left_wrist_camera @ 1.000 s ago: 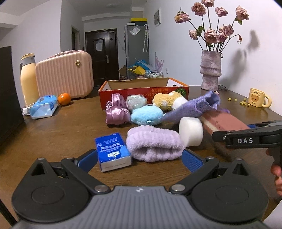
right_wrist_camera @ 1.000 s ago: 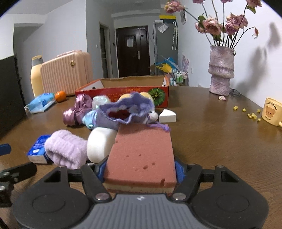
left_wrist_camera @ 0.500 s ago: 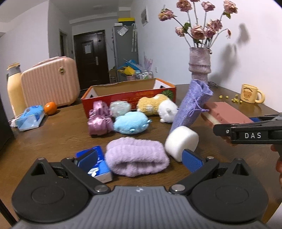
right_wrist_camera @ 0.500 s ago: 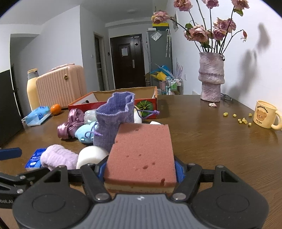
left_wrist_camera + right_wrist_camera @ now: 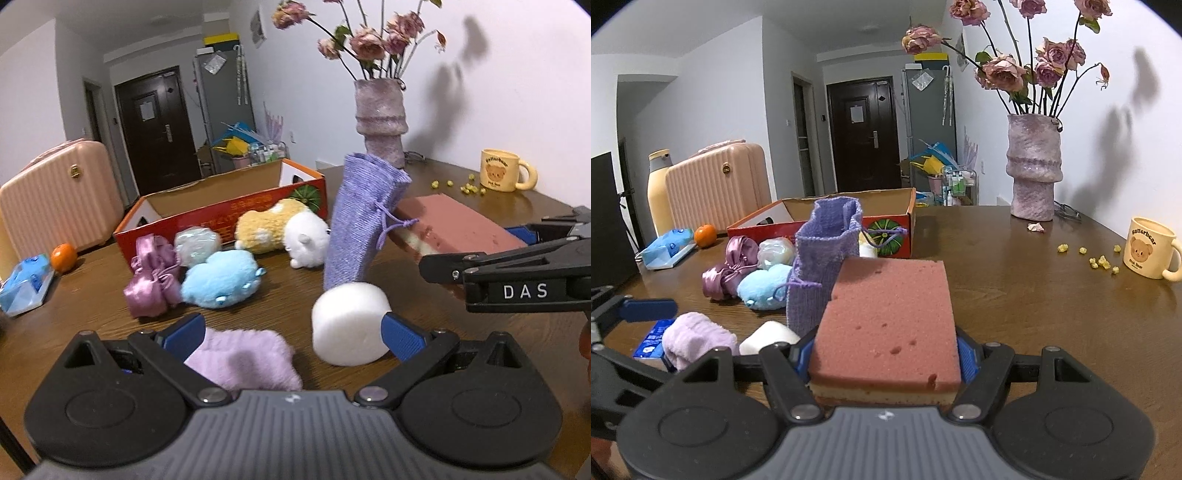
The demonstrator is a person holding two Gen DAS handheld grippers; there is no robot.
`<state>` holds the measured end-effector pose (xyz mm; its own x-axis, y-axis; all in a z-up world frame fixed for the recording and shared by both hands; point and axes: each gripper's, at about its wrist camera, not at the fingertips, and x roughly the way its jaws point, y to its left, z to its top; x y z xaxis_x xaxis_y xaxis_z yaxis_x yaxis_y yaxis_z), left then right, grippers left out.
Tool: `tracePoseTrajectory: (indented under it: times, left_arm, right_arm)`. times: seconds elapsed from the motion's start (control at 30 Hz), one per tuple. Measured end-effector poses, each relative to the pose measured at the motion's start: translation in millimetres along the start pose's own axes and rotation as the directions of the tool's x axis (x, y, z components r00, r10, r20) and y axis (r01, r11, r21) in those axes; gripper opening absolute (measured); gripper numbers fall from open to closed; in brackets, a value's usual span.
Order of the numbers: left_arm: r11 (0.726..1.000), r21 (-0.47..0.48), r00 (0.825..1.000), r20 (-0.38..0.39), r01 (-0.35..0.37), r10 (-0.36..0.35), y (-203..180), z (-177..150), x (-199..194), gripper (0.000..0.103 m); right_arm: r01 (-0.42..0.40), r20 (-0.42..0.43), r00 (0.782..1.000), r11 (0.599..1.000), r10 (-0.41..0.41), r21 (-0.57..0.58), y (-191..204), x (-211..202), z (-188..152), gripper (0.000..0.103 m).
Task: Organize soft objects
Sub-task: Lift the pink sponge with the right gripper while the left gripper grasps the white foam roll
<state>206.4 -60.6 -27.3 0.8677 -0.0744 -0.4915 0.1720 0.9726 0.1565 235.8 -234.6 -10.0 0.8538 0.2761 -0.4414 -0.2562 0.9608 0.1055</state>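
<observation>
My right gripper [image 5: 884,356] is shut on a pink sponge [image 5: 886,317] held flat above the table. A purple knit pouch [image 5: 827,258] hangs upright against the sponge's far left corner, its drawstring dangling. My left gripper [image 5: 293,332] is open and low over the table. A fluffy lilac roll [image 5: 243,362] and a white foam cylinder [image 5: 349,323] lie between its blue pads [image 5: 402,334], untouched. Behind them lie a blue plush [image 5: 218,278], a yellow plush [image 5: 266,225], a white plush [image 5: 306,240] and a pink satin scrunchie [image 5: 151,280], in front of an orange cardboard box [image 5: 221,218].
A vase [image 5: 1032,173] of dried roses and a bear mug [image 5: 1148,247] with scattered yellow crumbs stand to the right. A pink suitcase [image 5: 716,184], an orange [image 5: 705,235], a tissue pack [image 5: 666,247] and a bottle stand to the left. A blue packet [image 5: 652,339] lies beside the lilac roll.
My left gripper has moved right and closer, so the lilac roll and foam cylinder now sit between its fingers. The sponge rose a little, and the pouch swung from draped flat to hanging upright.
</observation>
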Motion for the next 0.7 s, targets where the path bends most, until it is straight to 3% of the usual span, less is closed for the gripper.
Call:
tracePoseTrajectory:
  times: [0.57, 0.7]
  left_arm:
    - [0.995, 0.086, 0.997, -0.062, 0.049, -0.044, -33.6, 8.3, 47.1, 0.103]
    - [0.996, 0.072, 0.996, -0.077, 0.059, -0.054, -33.6, 9.2, 54.5, 0.096]
  right_arm:
    - [-0.092, 0.035, 0.995, 0.995, 0.091, 0.031, -14.2, 8.5, -6.6, 0.07]
    - [-0.097, 0.038, 0.995, 0.995, 0.096, 0.036, -14.6, 8.4, -7.9, 0.07]
